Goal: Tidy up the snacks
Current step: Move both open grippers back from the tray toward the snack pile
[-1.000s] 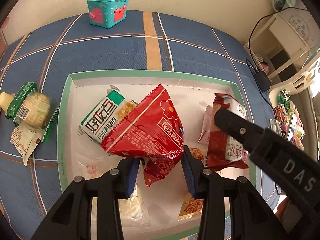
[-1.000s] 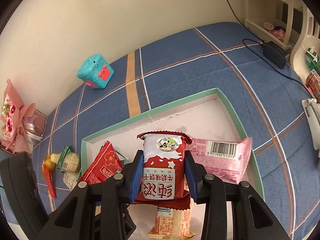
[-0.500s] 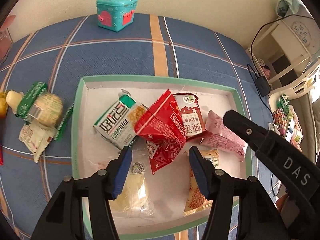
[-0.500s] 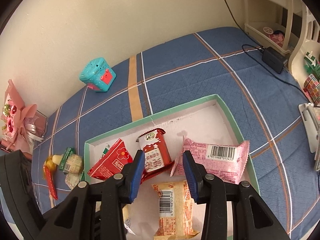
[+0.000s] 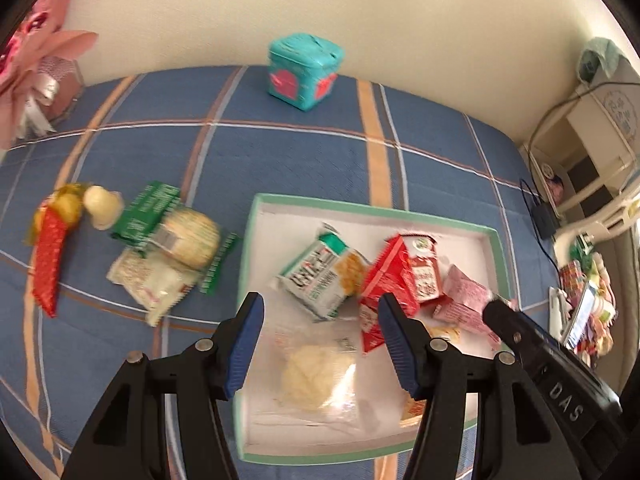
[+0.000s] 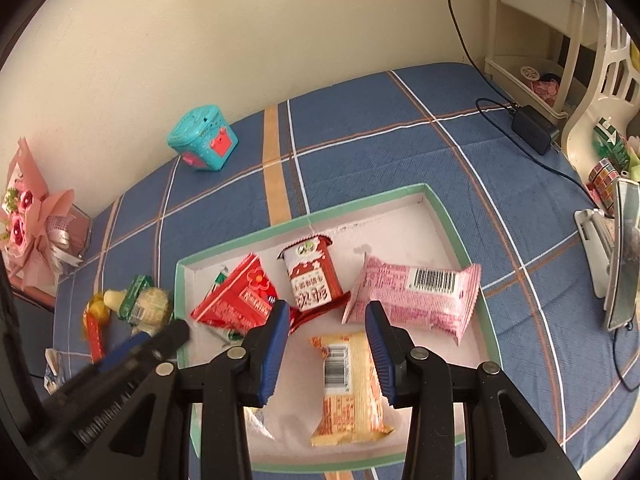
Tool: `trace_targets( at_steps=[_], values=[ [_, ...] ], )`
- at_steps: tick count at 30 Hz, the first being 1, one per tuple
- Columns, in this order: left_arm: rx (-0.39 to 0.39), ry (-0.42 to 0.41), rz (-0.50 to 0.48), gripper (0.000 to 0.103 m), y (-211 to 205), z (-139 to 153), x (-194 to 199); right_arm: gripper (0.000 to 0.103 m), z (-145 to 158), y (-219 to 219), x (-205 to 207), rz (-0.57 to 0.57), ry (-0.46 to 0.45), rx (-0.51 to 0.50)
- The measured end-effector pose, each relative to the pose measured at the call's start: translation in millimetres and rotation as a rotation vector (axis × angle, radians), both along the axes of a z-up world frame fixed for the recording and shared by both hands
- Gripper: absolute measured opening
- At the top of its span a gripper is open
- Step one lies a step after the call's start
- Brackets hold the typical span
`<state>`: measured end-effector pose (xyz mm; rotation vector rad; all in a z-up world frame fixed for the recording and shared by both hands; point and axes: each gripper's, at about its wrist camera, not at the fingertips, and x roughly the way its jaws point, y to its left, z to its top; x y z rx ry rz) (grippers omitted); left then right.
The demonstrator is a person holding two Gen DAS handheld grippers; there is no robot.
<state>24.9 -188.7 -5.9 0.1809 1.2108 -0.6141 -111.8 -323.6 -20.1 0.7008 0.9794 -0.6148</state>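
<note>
Snacks lie inside a green-rimmed tray [image 6: 448,220] on a blue plaid bed: red triangular packet [image 6: 240,300], red-and-white biscuit pack [image 6: 312,276], pink wrapper [image 6: 416,296] on the right, orange wafer pack [image 6: 348,384] nearest. Green-and-white carton [image 5: 320,276] and a clear bag [image 5: 312,376] sit at the tray's left side. More snacks [image 5: 176,236] lie on the bed left of the tray. Left hand-held gripper [image 5: 320,344] and right hand-held gripper [image 6: 326,354] both hover above the tray, jaws apart, holding nothing.
</note>
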Motion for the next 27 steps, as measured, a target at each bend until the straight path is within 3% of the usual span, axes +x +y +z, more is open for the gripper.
trace_targets(
  at_steps=[17,19,21,27],
  values=[
    [0.029,-0.037,0.041,0.06,19,4,-5,0.043,5,20,-3,0.038,0.042,-0.03],
    [0.032,-0.036,0.048,0.061,21,4,-4,0.049,3,20,-2,0.038,0.042,-0.02],
    [0.042,-0.043,0.054,0.071,22,3,-3,0.065,0,19,-1,0.043,0.045,-0.018],
    [0.071,-0.071,0.082,0.085,31,-1,3,0.085,-5,20,3,0.059,0.052,-0.027]
  ],
)
